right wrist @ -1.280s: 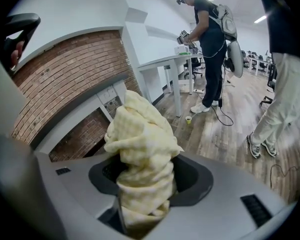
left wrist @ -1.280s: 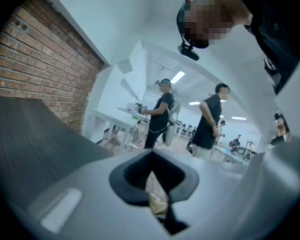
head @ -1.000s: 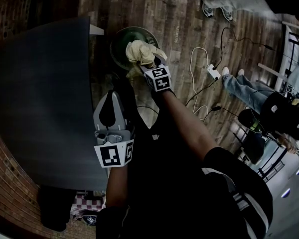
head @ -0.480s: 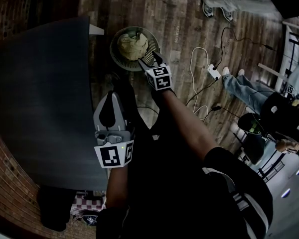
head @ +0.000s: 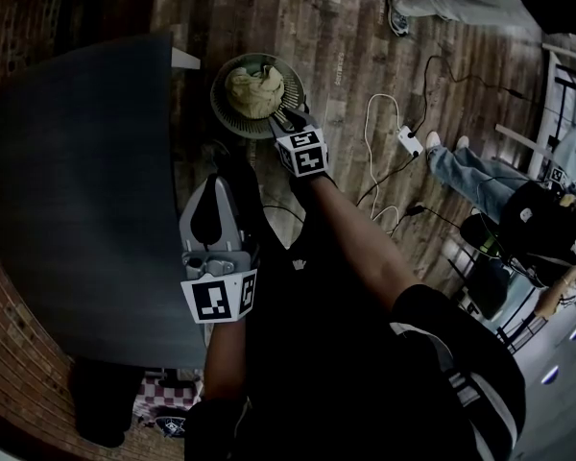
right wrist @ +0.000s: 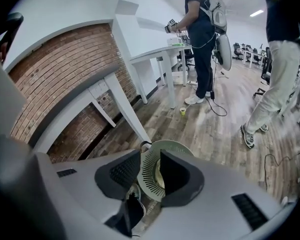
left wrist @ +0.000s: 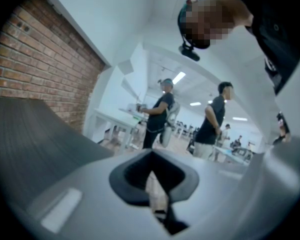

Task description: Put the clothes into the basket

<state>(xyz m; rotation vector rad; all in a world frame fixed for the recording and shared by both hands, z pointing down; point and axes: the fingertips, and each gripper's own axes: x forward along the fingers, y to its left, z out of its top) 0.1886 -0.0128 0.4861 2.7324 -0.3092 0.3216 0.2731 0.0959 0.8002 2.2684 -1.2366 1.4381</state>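
Note:
A round green slatted basket (head: 232,113) stands on the wooden floor beside the dark table. A crumpled beige cloth (head: 254,86) lies inside it. My right gripper (head: 281,115) hangs over the basket's near rim, pointing steeply down. Its jaws have just been closing, with a gap left and nothing between them. In the right gripper view the basket (right wrist: 151,170) shows through the gap of the right gripper (right wrist: 150,173). My left gripper (head: 214,184) stays over the table's edge, shut and empty. The left gripper (left wrist: 151,176) faces the room.
A dark table (head: 77,190) fills the left side. White cables and a power strip (head: 408,138) lie on the floor to the right. People stand and sit at the right (head: 470,166). A white table (right wrist: 155,54) stands along the brick wall.
The beige cloth left my right gripper and dropped into the basket. The right jaws then narrowed over the rim. The left gripper has not moved.

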